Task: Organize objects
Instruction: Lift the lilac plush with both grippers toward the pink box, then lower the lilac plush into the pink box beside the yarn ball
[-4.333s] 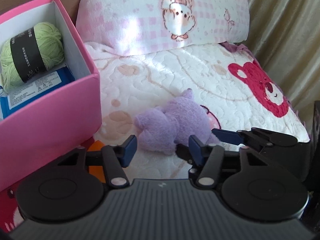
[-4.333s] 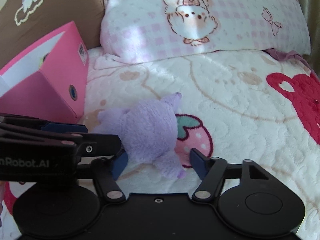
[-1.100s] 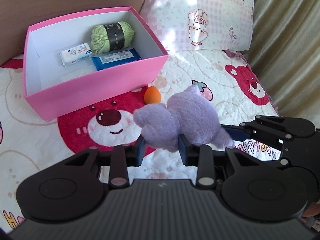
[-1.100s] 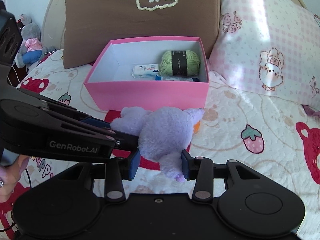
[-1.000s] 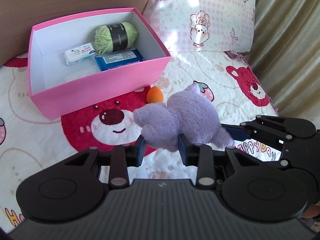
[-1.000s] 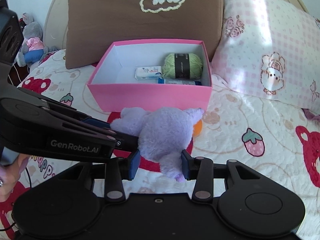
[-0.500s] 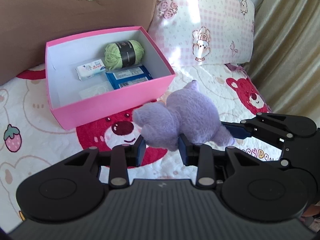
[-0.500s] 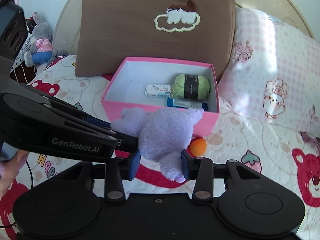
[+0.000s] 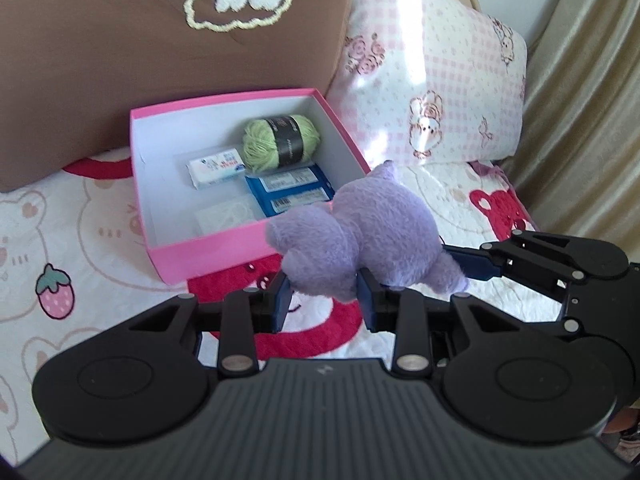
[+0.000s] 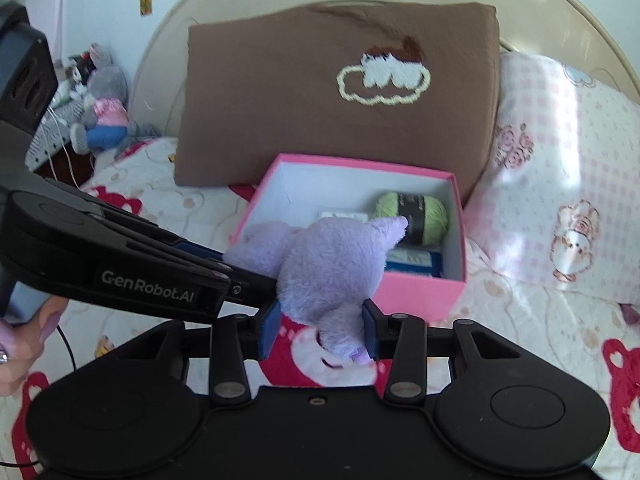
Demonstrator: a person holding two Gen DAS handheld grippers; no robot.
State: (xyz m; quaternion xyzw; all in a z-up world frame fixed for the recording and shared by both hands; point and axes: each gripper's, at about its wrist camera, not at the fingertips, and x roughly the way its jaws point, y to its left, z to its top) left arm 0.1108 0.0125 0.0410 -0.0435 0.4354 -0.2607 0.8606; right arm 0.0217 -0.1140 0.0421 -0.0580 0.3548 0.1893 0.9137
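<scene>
plush toy (image 9: pixel 360 236) lifted, pink box (image 9: pixel 224 246) holds yarn (image 9: pixel 280 142)

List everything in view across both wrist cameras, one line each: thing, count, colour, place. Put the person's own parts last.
plush toy: 1, purple, held in the air in front of the box
box: 1, pink, white inside, open, on the bedspread
yarn ball: 1, green with black band, back of box
small packet: 1, white and blue, in box beside yarn
flat pack: 1, blue, in box near front
cushion: 1, brown, behind box
pillow: 1, pink check, right of box
stuffed animal: 1, grey, far left
bedspread: 1, white, red bears
left tool: 1, black, shut on plush toy
right tool: 1, black, shut on plush toy
</scene>
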